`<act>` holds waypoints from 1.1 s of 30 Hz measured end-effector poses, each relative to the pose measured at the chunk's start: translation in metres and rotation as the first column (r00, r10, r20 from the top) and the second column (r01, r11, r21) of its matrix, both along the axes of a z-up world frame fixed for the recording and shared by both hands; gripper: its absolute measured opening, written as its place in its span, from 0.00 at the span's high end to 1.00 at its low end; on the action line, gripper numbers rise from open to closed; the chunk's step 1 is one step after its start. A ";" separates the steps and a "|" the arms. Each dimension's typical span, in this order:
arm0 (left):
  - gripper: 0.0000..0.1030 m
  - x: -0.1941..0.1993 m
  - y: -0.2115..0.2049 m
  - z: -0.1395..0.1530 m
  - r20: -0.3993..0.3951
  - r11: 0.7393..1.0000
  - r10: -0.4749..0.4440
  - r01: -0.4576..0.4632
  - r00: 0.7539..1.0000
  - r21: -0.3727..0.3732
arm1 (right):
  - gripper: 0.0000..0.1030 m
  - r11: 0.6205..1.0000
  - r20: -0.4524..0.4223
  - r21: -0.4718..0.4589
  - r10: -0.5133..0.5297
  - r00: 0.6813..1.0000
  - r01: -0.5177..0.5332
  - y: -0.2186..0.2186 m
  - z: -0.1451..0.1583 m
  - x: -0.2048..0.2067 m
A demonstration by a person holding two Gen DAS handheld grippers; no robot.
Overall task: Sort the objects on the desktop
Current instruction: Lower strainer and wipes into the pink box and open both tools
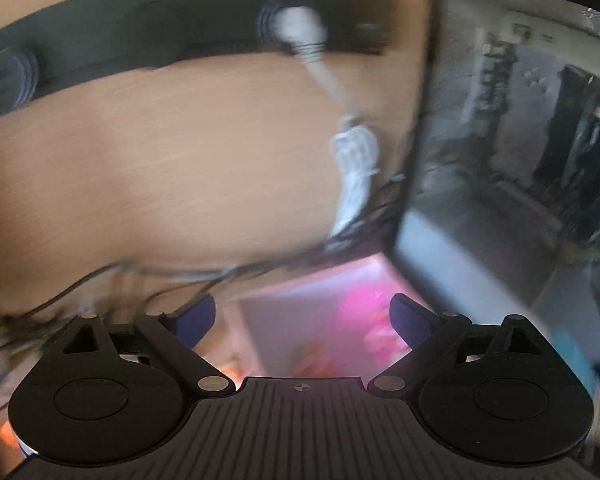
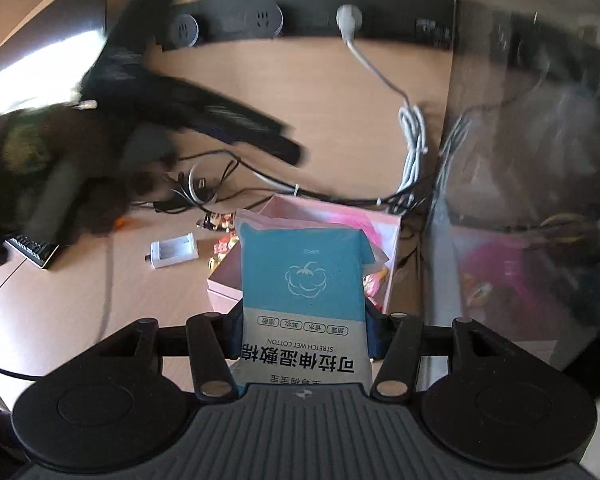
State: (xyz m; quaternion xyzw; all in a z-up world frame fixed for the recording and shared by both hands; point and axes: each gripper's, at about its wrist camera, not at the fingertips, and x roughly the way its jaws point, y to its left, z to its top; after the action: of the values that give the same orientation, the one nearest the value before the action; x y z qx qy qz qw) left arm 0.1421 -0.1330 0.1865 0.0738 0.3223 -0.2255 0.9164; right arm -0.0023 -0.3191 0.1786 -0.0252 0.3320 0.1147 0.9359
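My right gripper [image 2: 302, 330] is shut on a blue and white wet-cotton pack [image 2: 302, 280] and holds it above a pink box [image 2: 228, 292] on the wooden desk. The box holds pink and colourful small items. My left gripper [image 1: 302, 316] is open and empty, its blue pads [image 1: 198, 318] hovering over the same pink box [image 1: 320, 320]; this view is motion-blurred. In the right wrist view the left gripper shows as a dark blur [image 2: 204, 116] at upper left.
A dark monitor [image 2: 532, 160] stands right of the box. A black socket strip [image 2: 300, 12] with a white plug and coiled cable [image 2: 412, 132] runs along the back. A white small box [image 2: 174, 250], a figurine [image 2: 218, 220], tangled black cables and a keyboard corner [image 2: 32, 250] lie left.
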 end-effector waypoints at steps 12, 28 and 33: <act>0.03 -0.099 0.140 -0.076 -0.218 0.924 0.371 -0.382 0.902 -0.008 | 0.46 0.923 -0.161 0.370 -0.054 0.985 0.111 0.027 -0.021 0.139; 0.02 -0.176 0.216 -0.124 -0.351 0.796 0.556 -0.604 0.753 -0.034 | 0.64 0.997 -0.145 -0.045 -0.063 0.987 0.057 0.103 -0.073 0.193; 0.02 -0.176 0.221 -0.124 -0.340 0.775 0.585 -0.631 0.736 -0.035 | 0.62 0.934 -0.072 -0.355 0.007 0.997 -0.032 0.123 -0.103 0.172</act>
State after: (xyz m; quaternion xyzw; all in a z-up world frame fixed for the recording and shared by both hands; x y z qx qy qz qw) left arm -0.0337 0.0876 0.0621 -0.1400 0.4505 0.0552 0.8800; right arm 0.1694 -0.1962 0.0760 -0.1937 0.3794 0.0628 0.9025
